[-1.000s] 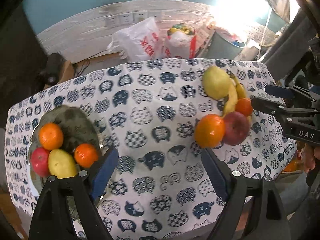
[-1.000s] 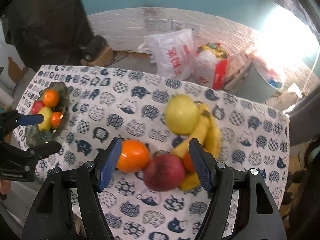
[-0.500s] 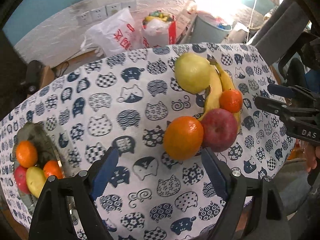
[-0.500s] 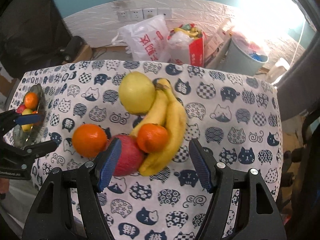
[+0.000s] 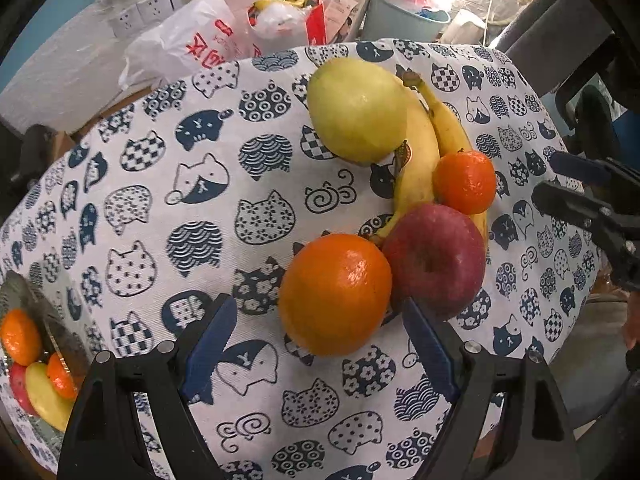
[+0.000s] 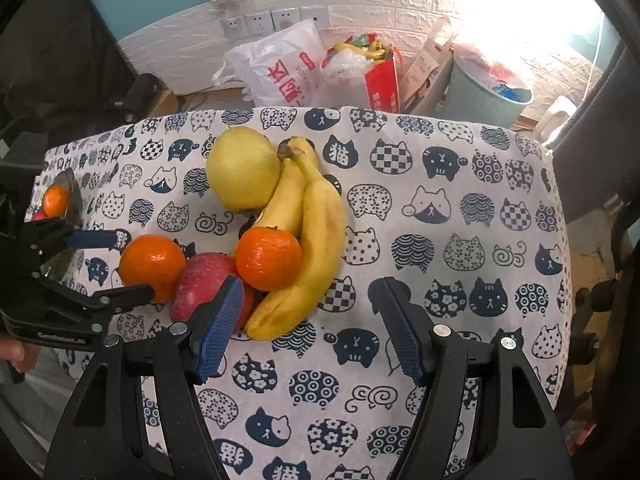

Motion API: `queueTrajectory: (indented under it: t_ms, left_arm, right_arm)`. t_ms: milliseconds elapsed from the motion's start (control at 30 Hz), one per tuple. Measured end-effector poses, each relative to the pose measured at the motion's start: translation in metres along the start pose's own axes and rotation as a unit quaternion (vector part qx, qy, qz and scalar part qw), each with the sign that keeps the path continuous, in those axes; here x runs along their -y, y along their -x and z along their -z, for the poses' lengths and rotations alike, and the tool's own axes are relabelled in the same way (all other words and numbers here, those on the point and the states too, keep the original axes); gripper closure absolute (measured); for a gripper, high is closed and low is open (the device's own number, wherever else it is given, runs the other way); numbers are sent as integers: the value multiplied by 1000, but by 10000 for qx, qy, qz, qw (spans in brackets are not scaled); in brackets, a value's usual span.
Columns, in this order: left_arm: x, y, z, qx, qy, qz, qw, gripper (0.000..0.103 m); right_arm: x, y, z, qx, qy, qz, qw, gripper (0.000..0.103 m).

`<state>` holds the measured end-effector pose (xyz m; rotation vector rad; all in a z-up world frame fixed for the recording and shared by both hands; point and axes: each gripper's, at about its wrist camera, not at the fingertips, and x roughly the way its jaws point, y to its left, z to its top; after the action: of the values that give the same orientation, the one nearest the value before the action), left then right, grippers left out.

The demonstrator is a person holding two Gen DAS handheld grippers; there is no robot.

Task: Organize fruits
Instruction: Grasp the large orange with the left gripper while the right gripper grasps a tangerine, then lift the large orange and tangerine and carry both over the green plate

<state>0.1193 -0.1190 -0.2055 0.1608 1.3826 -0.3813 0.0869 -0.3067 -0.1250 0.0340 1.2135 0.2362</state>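
A: We find the left gripper (image 5: 316, 340) tipped steeply down over the cat-print tablecloth (image 5: 208, 200), jaws spread and gripping nothing. The large orange (image 5: 335, 294) sits just ahead of the gap, touching neither pad.

B: We concur. The right gripper (image 6: 310, 324) is likewise pitched down, jaws apart and empty. Its left pad overlaps the red apple (image 6: 200, 280) in the right wrist view; whether they touch, we cannot tell.

A: Where does the fruit lie?

B: We note a cluster: the large orange against the red apple, two bananas (image 6: 316, 232) behind, a small orange (image 6: 268, 258) resting on them, a yellow-green pear (image 6: 242, 168) at the far end.

A: We also record a dish (image 5: 60, 320) near the tablecloth's left edge, holding two oranges, a yellow fruit and a red one.
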Motion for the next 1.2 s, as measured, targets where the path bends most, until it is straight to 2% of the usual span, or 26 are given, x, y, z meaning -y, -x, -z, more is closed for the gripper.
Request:
queueTrajectory:
  t_ms: [267, 433, 800, 867, 933, 967, 1000, 1033, 1200]
  left_arm:
    - [0, -13, -6, -23, -26, 194, 9998, 17]
    - [-4, -12, -10, 28, -21, 415, 9991, 29]
    - [-15, -17, -8, 24, 94, 502, 9987, 30]
    - [-17, -18, -8, 15, 129, 566, 9983, 30]
    - [-19, -19, -8, 11, 149, 614, 9980, 31]
    - [-19, -19, -8, 20, 150, 668, 9977, 32]
    - [-19, -19, -8, 23, 137, 715, 9973, 39]
    - [-18, -18, -8, 28, 80, 696, 9975, 39]
    - [-11, -16, -8, 80, -113, 432, 9990, 40]
  right_arm:
    - [-10, -17, -4, -142, 62, -139, 9998, 33]
    - [-15, -30, -10, -233, 15, -219, 9995, 33]
    - [-21, -59, -19, -407, -78, -243, 9988, 33]
    - [-21, -61, -18, -452, -111, -281, 9985, 41]
    - [-22, -61, -18, -439, -86, -223, 9987, 44]
    - [-22, -61, -18, -430, -74, -222, 9988, 46]
    - [-23, -60, -17, -404, -57, -236, 9989, 48]
    - [-25, -58, -17, -379, -12, -280, 9989, 58]
    - [-32, -57, -16, -324, 195, -108, 9992, 58]
